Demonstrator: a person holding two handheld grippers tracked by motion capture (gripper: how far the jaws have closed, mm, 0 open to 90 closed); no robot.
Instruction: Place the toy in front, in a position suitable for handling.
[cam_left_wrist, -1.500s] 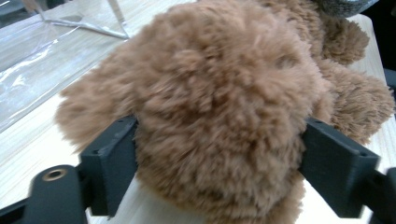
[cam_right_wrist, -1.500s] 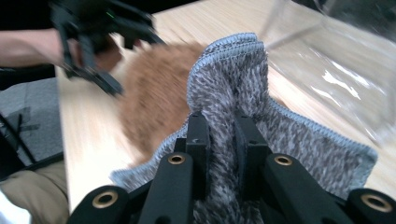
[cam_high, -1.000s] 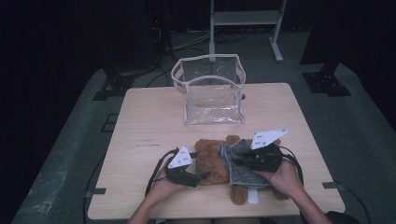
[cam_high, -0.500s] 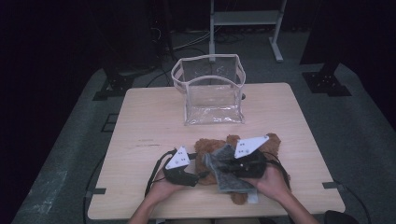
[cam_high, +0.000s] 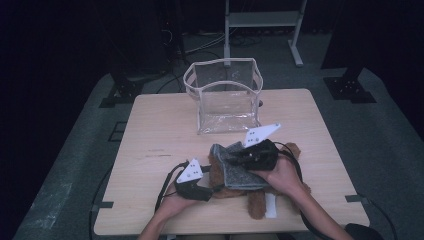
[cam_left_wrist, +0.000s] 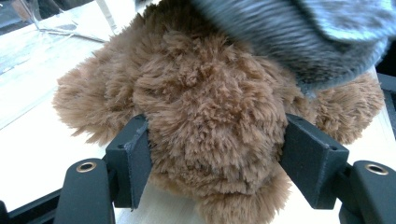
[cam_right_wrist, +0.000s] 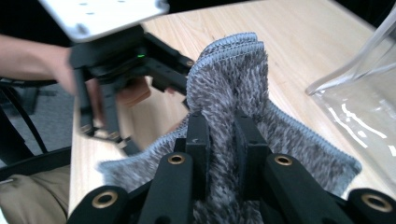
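A brown teddy bear (cam_high: 257, 202) lies on the wooden table (cam_high: 160, 130) near its front edge. My left gripper (cam_high: 211, 188) comes in from the left. Its jaws have just been closing, and the pads (cam_left_wrist: 135, 163) press into the fur of a rounded part of the bear (cam_left_wrist: 205, 107). A grey fuzzy cloth (cam_high: 227, 165) is draped over the bear. My right gripper (cam_high: 236, 159) holds it up from the right, and a fold of the cloth (cam_right_wrist: 233, 79) is pinched between its jaws (cam_right_wrist: 219, 140).
A clear plastic bag (cam_high: 225, 95) with a white rim stands open at the back middle of the table, its wall close by in the right gripper view (cam_right_wrist: 364, 93). A white tag (cam_high: 270, 205) lies by the bear's leg. Cables trail off the front edge.
My right gripper has moved left and slightly up with the grey cloth, drawing it further over the bear. The left hand has stayed where it was.
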